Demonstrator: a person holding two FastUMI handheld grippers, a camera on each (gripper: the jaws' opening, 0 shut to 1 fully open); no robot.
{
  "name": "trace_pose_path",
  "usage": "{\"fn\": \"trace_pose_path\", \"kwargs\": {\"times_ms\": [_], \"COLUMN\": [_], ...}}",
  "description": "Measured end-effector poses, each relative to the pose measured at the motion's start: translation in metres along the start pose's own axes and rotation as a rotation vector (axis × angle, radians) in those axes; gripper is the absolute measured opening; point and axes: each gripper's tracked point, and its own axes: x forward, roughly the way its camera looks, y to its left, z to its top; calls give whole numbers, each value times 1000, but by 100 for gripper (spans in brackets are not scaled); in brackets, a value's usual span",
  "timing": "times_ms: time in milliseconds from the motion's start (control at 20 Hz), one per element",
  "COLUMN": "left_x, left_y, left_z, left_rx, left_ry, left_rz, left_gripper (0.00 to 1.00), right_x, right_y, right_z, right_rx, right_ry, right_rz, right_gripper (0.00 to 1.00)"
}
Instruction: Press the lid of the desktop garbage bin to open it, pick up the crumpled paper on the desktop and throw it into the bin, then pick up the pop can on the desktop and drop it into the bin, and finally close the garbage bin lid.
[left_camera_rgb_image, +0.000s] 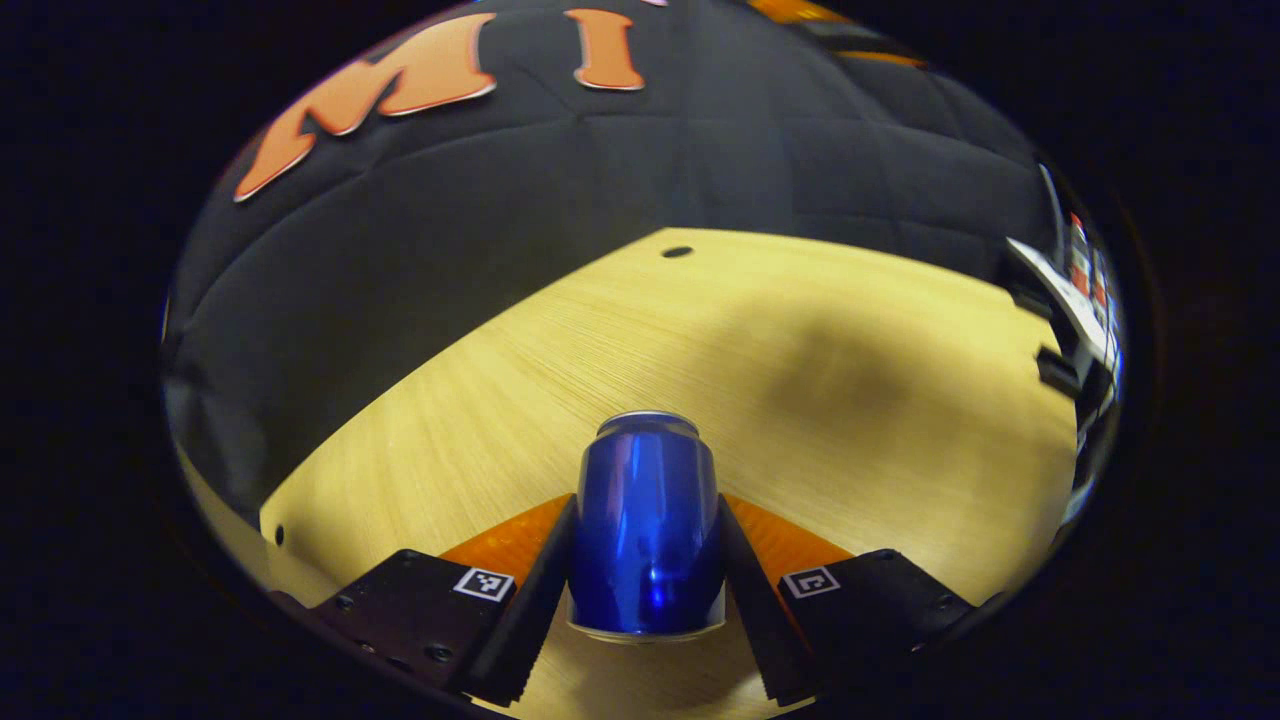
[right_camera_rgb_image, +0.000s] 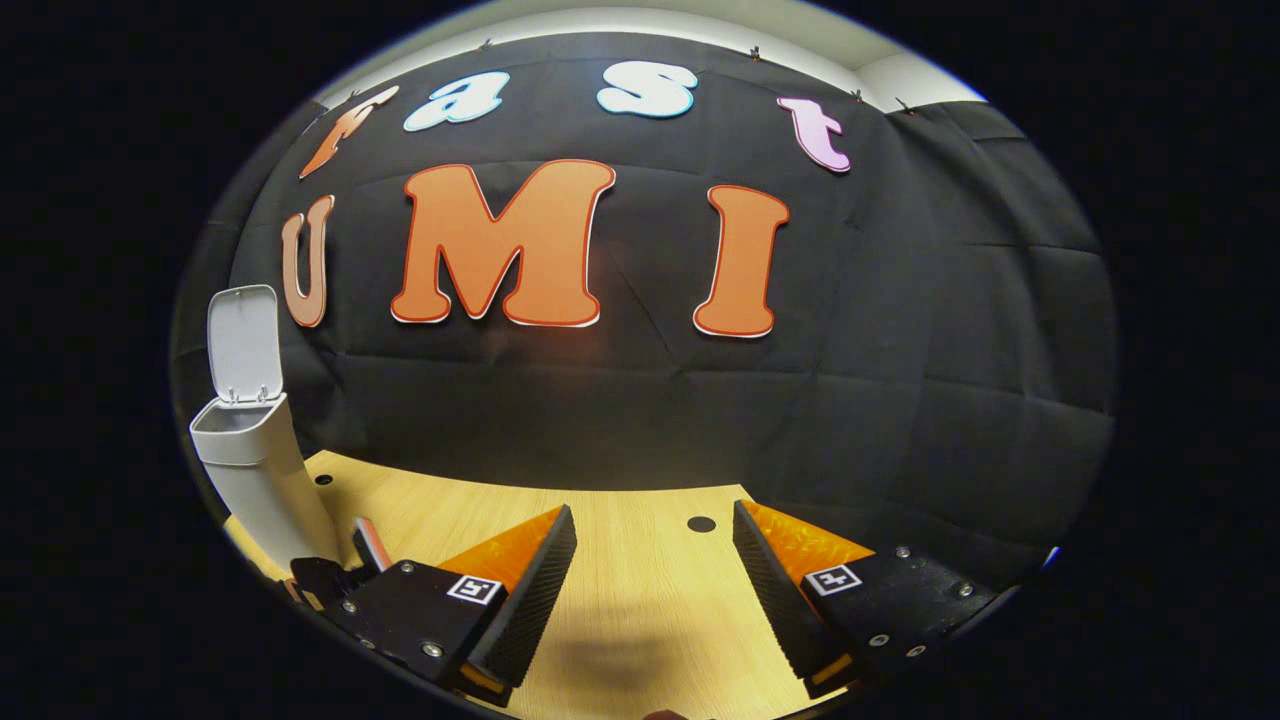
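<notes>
Left gripper view: can (left_camera_rgb_image: 648, 525) stands upright on the table (left_camera_rgb_image: 880, 400), sitting between the fingers of the left gripper (left_camera_rgb_image: 648, 590). Both fingers look pressed to its sides, low on the body, so I read it as gripped. The low, centred hold makes sense: the can stays vertical for the carry and won't tip out. Its base looks to be on or just off the wood, cannot tell which.

Right gripper view: right gripper (right_camera_rgb_image: 652, 590) has its fingers spread apart with nothing between them, just bare table and a shadow below. It's parked out of the way, probably so the left one has room. Bin (right_camera_rgb_image: 262, 480) stands far left on the table against the wall, lid (right_camera_rgb_image: 242, 342) flipped up, mouth open. The inside is hidden from this angle, so I can't see any paper.

Judgement: lid step done, can step in hand; paper likely already in the bin, since none lies on the table seen here. Next needs a lift and carry to the open mouth.
</notes>
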Motion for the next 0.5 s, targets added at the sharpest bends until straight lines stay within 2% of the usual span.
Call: {"fn": "trace_pose_path", "kwargs": {"times_ms": [250, 500], "left_x": [-14, -52], "left_y": [13, 30], "left_z": [53, 101], "left_rx": [-199, -266], "left_ry": [-119, -249], "left_rz": [173, 316], "left_gripper": [82, 81], "right_x": [2, 1], "right_y": [14, 18], "right_z": [7, 16], "right_rx": [-15, -15], "right_ry": [-13, -32], "right_rz": [33, 55], "right_gripper": [94, 94]}}
